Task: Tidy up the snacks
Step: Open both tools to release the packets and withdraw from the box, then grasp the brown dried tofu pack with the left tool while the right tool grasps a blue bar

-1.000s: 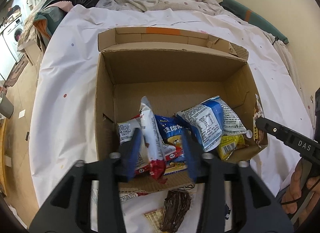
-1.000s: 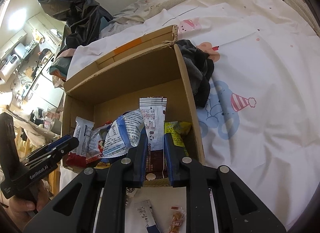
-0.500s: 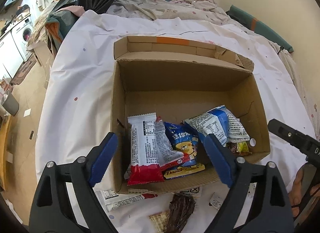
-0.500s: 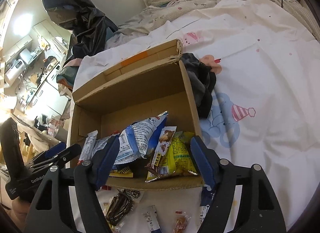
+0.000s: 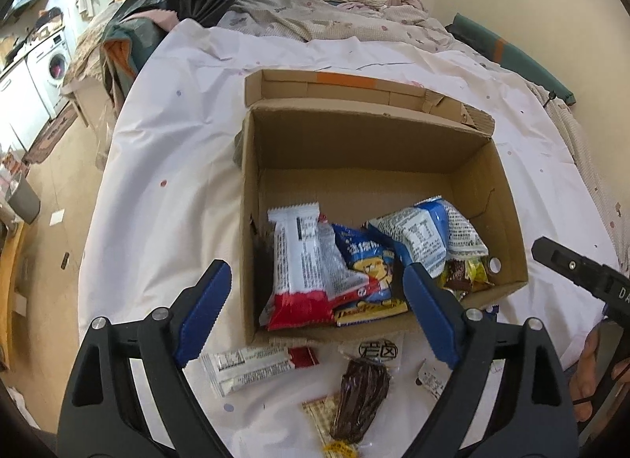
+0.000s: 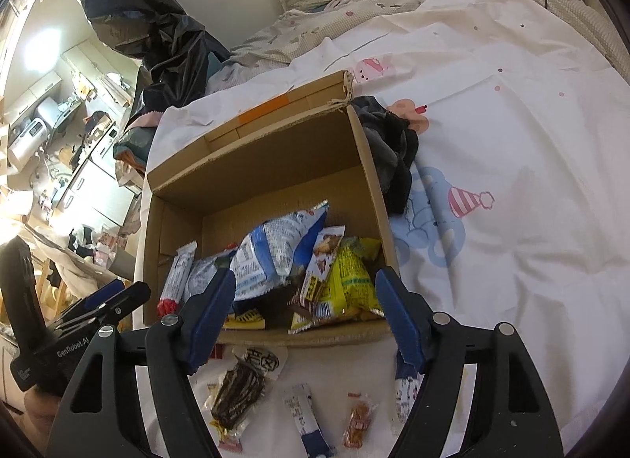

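On the bed [image 5: 165,167], covered by a white sheet with coloured dots, stood an open cardboard box [image 5: 252,190], its far flap folded back and marked with an orange strip. Inside the box, against its near wall, lay a heap of snack packets: a white packet with a red end [image 5: 299,265] at the left of the box, a blue packet with a cartoon face [image 5: 366,261] beside it, a blue and white bag [image 6: 271,257] resting on the heap toward the right of the box, and yellow packets [image 6: 350,281] in the near right corner of the box. Just outside the box's near wall, on the sheet, lay more snacks: a second white and red bar [image 5: 256,367], a clear pouch of dark brown snack [image 5: 360,395], a blue and white stick packet [image 6: 307,418] and a small orange sweet [image 6: 358,422]. A dark garment [image 6: 393,151] was bunched against the outer right wall of the box.

Both tools hovered above the box's near edge. The left tool [image 5: 315,312] had its blue-padded fingers spread wide apart and held nothing. The right tool [image 6: 301,320] was likewise spread wide and carried nothing.
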`<control>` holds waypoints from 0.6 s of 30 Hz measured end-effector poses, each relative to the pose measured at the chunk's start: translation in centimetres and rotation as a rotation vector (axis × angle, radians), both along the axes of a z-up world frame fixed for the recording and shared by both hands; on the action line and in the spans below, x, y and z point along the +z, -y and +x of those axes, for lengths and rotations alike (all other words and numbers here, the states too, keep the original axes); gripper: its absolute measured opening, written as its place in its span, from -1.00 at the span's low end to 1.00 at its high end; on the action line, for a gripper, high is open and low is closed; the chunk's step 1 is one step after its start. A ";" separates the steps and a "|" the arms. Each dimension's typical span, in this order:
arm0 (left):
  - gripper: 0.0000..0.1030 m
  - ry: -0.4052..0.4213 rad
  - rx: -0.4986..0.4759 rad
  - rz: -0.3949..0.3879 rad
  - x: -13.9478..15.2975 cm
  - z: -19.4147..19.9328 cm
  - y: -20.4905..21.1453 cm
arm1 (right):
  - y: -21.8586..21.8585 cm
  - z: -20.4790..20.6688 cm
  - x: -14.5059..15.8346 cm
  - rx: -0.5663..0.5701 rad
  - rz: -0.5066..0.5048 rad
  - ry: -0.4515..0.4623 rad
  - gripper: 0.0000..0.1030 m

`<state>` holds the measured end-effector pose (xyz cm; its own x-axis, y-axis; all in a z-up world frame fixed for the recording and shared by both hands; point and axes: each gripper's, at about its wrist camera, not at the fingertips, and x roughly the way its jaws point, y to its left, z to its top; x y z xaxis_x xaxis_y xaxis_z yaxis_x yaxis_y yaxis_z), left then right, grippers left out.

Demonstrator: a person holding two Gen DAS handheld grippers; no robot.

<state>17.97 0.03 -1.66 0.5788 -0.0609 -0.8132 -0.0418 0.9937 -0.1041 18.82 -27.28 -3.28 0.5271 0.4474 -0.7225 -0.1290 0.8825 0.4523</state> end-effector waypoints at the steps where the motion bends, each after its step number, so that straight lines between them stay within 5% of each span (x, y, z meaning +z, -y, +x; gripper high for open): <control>1: 0.69 -0.003 0.004 -0.004 0.0 -0.2 -0.1 | 0.0 -0.3 0.0 0.002 -0.006 -0.003 0.48; 18: 0.69 -0.050 0.070 -0.011 -1.6 -3.5 -1.1 | 0.7 -4.4 -2.4 -0.037 -0.063 -0.110 0.57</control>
<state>14.49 1.15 -3.21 0.5407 -0.0307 -0.8406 -0.1164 0.9870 -0.1109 14.42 -27.96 -5.72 0.4584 0.3806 -0.8031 -0.0480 0.9129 0.4053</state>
